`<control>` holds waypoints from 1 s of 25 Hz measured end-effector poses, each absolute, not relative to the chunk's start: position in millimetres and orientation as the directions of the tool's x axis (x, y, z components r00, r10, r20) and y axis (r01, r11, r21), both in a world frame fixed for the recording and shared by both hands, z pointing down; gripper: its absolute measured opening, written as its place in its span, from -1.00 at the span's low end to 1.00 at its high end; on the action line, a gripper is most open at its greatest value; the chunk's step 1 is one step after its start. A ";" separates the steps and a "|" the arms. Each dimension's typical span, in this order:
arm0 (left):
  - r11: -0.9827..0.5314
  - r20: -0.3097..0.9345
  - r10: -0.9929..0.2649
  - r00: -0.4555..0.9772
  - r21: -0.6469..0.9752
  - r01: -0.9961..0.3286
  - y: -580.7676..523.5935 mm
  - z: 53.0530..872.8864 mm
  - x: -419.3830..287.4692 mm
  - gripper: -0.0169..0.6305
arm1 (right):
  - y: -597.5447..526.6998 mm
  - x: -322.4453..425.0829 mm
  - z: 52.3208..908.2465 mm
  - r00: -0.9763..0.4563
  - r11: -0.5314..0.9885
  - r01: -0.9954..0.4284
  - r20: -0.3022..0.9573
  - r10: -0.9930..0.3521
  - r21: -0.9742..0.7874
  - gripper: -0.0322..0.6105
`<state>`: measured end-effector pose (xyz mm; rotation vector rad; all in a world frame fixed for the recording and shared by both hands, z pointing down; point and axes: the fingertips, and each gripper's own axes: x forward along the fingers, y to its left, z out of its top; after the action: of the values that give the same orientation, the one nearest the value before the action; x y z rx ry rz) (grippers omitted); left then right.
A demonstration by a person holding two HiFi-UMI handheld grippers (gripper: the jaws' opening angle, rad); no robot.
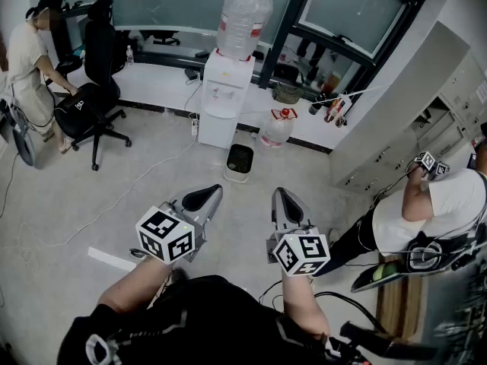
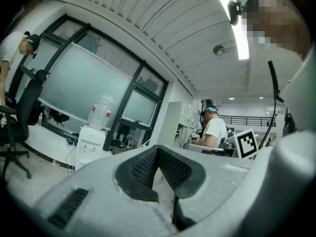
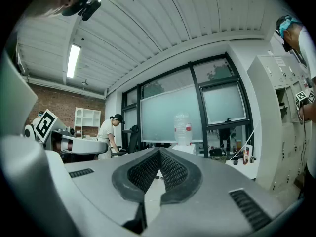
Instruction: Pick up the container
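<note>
I hold both grippers level above the floor in the head view. My left gripper (image 1: pixel 211 195) is shut with nothing between its jaws, and the black pads meet at the tip in the left gripper view (image 2: pixel 158 148). My right gripper (image 1: pixel 280 197) is also shut and empty, its pads closed together in the right gripper view (image 3: pixel 159 151). A small black-lined bin (image 1: pixel 240 162) stands on the floor ahead of both grippers, apart from them. A clear water jug (image 1: pixel 277 131) with a red cap sits on the floor beside it. I cannot tell which one the task means.
A white water dispenser (image 1: pixel 225 97) with a large bottle (image 1: pixel 243 20) stands against the window wall. A person by a black office chair (image 1: pixel 95 101) is at the far left. Another person (image 1: pixel 426 207) works at white cabinets (image 1: pixel 415 105) on the right. Cables cross the floor.
</note>
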<state>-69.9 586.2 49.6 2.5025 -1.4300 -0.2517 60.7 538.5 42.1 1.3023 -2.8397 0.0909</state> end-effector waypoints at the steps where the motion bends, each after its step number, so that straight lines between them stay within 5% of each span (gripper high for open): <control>1: -0.486 -0.028 -0.865 0.501 0.296 -0.822 588.2 52.3 -71.9 -0.93 | 540.5 60.3 45.0 -0.652 0.650 -0.758 0.043 -0.757 -0.047 -0.88; 25: -0.451 0.003 -0.881 0.473 0.292 -0.843 587.8 61.5 -106.6 -0.93 | 541.8 31.6 48.4 -0.660 0.656 -0.751 0.046 -0.750 -0.075 -0.88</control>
<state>-106.6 587.8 61.5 2.4691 -1.4780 -0.2169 31.6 541.8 48.4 1.2909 -2.8483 0.1368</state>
